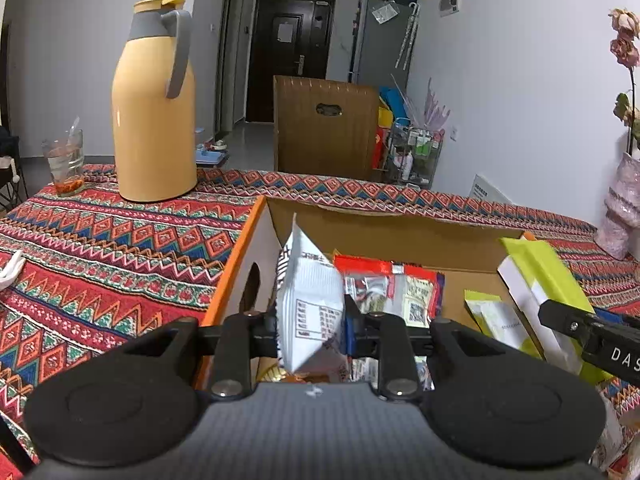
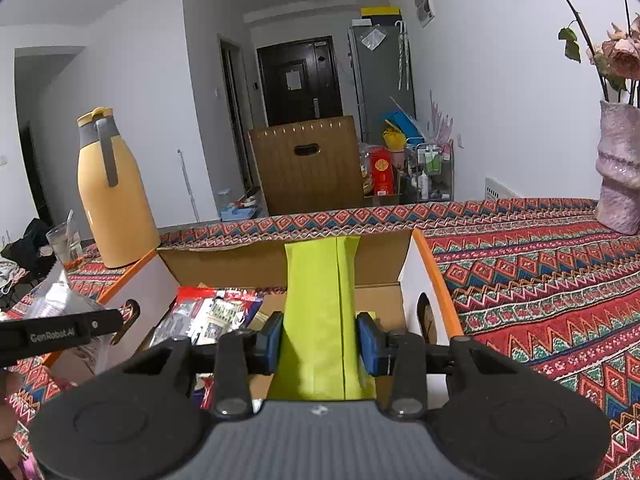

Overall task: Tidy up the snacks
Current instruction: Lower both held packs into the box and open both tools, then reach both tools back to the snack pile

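Lowering two snack packets into the cardboard box (image 1: 400,236) on the tabletop (image 1: 100,240).
Left gripper (image 1: 310,332) clenching the white pouch (image 1: 308,300), right gripper (image 2: 318,344) grasping the green packet (image 2: 320,300) at 12 o'clock; risking crushing the packets (image 1: 392,288) below if dropping early.

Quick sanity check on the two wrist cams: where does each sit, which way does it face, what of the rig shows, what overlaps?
Left wrist: sits behind the left claw, faces across the cardboard box toward the dark door; its own claw, shut on a white snack bag, shows, with the right claw at the right edge.
Right wrist: sits behind the right claw, same heading; its own claw grips a green packet, with the left claw at the left edge.
Shared: box, yellow thermos, patterned tablecloth, door.
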Available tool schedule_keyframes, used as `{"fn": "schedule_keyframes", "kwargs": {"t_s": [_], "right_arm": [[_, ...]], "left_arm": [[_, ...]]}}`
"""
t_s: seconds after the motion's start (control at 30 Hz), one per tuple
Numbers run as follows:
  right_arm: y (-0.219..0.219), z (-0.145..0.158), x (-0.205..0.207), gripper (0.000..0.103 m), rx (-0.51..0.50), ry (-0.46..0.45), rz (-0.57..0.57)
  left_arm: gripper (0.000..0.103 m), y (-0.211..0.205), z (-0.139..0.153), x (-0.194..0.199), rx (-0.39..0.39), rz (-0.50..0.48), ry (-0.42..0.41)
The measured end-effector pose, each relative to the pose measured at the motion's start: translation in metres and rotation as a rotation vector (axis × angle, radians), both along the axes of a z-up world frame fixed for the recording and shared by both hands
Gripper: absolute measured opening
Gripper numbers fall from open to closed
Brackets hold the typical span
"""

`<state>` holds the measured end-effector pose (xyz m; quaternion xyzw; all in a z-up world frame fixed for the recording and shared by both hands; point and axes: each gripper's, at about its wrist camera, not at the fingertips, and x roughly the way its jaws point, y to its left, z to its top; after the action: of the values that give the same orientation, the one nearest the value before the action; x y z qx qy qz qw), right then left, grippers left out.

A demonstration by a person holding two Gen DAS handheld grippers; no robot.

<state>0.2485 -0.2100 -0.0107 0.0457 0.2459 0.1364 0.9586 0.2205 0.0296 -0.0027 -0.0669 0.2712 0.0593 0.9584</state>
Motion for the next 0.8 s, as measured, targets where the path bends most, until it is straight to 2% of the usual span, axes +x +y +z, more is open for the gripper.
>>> {"fn": "schedule_keyframes", "kwargs": {"t_s": [0.07,0.1,0.13,0.17,0.2,0.23,0.27,0.3,0.33,0.8], "right_arm": [[-0.001,0.000,-0.002,0.040,0.001,0.001,0.006],[-0.001,0.001,-0.004,0.043,0.000,-0.004,0.007],[-0.002,0.002,-0.006,0.055,0.002,-0.008,0.012],[-0.003,0.003,-0.009,0.063,0.006,-0.015,0.013],[-0.004,0.004,-0.011,0.080,0.009,-0.023,0.008],[-0.004,0.006,-0.014,0.092,0.008,-0.035,-0.001],[-0.005,0.008,-0.017,0.095,0.009,-0.049,-0.008],[-0.005,0.010,-0.019,0.100,0.013,-0.058,-0.011],[-0.005,0.011,-0.020,0.103,0.020,-0.062,-0.012],[-0.008,0.017,-0.028,0.103,0.023,-0.083,-0.034]], "left_arm": [[0.032,-0.001,0.000,-0.002,0.005,-0.007,-0.006],[0.042,-0.002,0.001,-0.004,0.007,-0.011,-0.014],[0.049,-0.003,0.002,-0.007,0.011,-0.011,-0.026],[0.065,-0.004,0.003,-0.009,0.016,-0.007,-0.039],[0.080,-0.005,0.005,-0.013,0.024,0.000,-0.056],[0.086,-0.006,0.007,-0.016,0.030,0.008,-0.073],[0.097,-0.007,0.009,-0.020,0.035,0.015,-0.091],[0.103,-0.007,0.011,-0.022,0.037,0.020,-0.104],[0.103,-0.008,0.013,-0.024,0.039,0.029,-0.116],[0.103,-0.011,0.020,-0.030,0.050,0.062,-0.102]]}}
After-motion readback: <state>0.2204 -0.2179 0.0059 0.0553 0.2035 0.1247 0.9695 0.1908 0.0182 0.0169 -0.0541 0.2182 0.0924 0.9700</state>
